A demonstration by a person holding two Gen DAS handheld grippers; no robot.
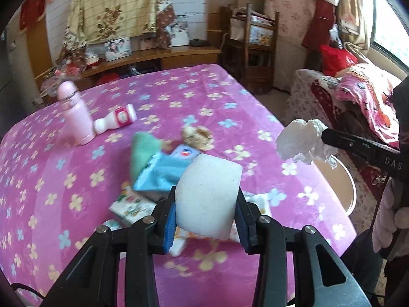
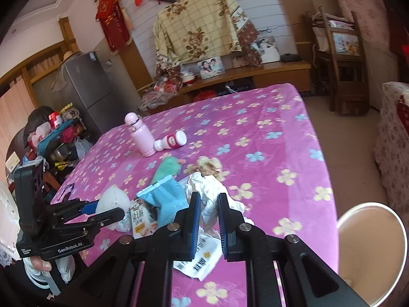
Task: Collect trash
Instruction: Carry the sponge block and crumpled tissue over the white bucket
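My left gripper (image 1: 207, 191) is shut on a white foam block (image 1: 208, 204), pinched between its blue pads above the pink flowered tabletop (image 1: 230, 97). My right gripper (image 2: 209, 195) is shut on a crumpled white tissue (image 2: 208, 183); in the left wrist view the tissue (image 1: 299, 139) hangs past the table's right edge. A round bin with a white rim (image 2: 341, 221) stands on the floor by that edge. More trash lies mid-table: a blue wrapper (image 1: 166, 171), a green scrap (image 1: 141, 153), a brownish crumpled wad (image 1: 196, 135) and a printed white wrapper (image 2: 202, 261).
A pink flask (image 1: 76, 115) stands at the table's left with a small red-labelled bottle (image 1: 117, 120) lying beside it. A printed carton (image 1: 130, 204) lies under the blue wrapper. A covered sofa (image 1: 358, 102) is close on the right, and a wooden chair (image 1: 258, 51) beyond the table.
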